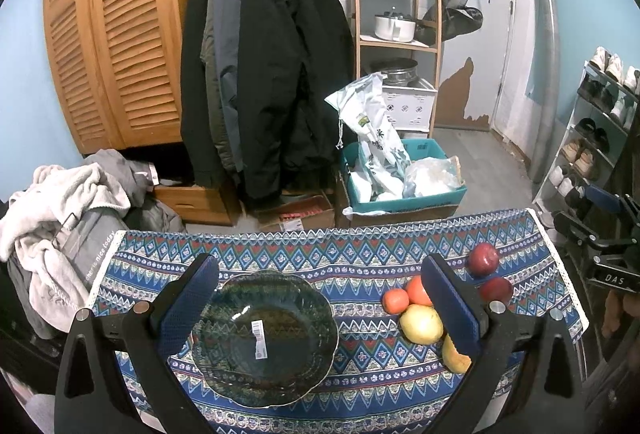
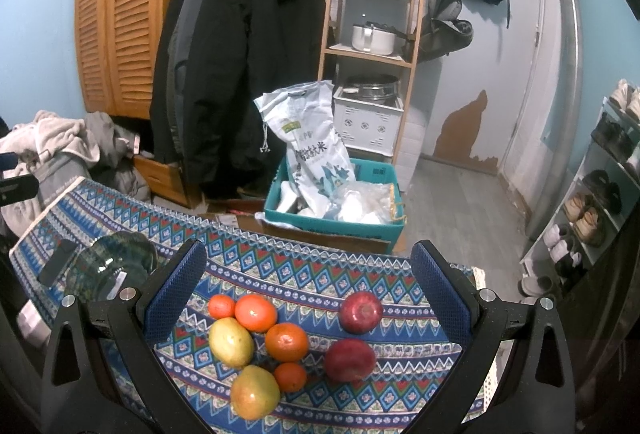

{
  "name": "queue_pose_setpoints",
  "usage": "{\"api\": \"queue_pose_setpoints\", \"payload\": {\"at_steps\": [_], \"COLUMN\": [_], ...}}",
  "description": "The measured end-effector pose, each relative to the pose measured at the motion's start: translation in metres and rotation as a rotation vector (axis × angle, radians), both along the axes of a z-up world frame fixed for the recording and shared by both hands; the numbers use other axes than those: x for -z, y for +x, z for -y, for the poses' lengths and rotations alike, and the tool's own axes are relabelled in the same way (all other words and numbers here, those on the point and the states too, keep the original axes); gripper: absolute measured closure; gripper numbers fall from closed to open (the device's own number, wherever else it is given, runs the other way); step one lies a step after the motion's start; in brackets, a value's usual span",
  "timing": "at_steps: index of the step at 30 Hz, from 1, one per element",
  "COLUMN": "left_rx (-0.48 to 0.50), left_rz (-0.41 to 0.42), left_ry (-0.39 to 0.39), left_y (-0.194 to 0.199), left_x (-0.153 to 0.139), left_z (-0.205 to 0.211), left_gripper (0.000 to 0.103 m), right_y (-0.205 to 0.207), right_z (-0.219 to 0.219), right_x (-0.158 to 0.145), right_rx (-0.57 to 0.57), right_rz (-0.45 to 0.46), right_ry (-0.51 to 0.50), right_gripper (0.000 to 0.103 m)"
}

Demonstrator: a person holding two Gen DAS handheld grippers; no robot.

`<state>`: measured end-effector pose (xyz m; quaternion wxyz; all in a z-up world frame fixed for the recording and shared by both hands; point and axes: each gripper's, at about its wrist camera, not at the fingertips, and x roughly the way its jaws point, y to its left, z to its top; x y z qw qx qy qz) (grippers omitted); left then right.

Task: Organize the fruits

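Hovering with fingers spread and empty, the left gripper (image 1: 320, 310) frames the empty glass bowl (image 1: 264, 338) on the table (image 1: 360, 258) while the right gripper (image 2: 308, 298) brackets the loose fruits (image 2: 286, 342) beside the bowl, seemingly readying a first pick.

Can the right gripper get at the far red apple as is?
Probably yes. The right gripper is open, and the far red apple sits apart from the other fruit with bare cloth around it.

Left wrist view above glass plate (image 1: 264, 338), right wrist view above fruit, both facing the coats (image 1: 264, 74).
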<state>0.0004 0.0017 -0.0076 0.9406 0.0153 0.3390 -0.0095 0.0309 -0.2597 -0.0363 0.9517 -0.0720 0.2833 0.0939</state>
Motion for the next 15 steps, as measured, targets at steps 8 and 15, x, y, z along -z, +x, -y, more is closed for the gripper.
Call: {"api": "queue_pose_setpoints", "payload": {"at_steps": [8,15], "left_rx": [-0.005,-0.011], "left_rz": [-0.008,-0.010], "left_ry": [0.006,0.019], "left_y": [0.0020,0.0043], "left_x": [0.0026,0.0050], "left_z": [0.0006,0.0011], "left_gripper": [0.001,0.001], "right_y": [-0.0017,-0.0036], "right_z": [0.0011,0.0048], "right_x": [0.0014,0.0027], "right_rx": [0.006,0.009], "right_rz": [0.002,0.000], "right_ry": [-0.007,-0.003], "right_gripper": [0.003,0.003]}}
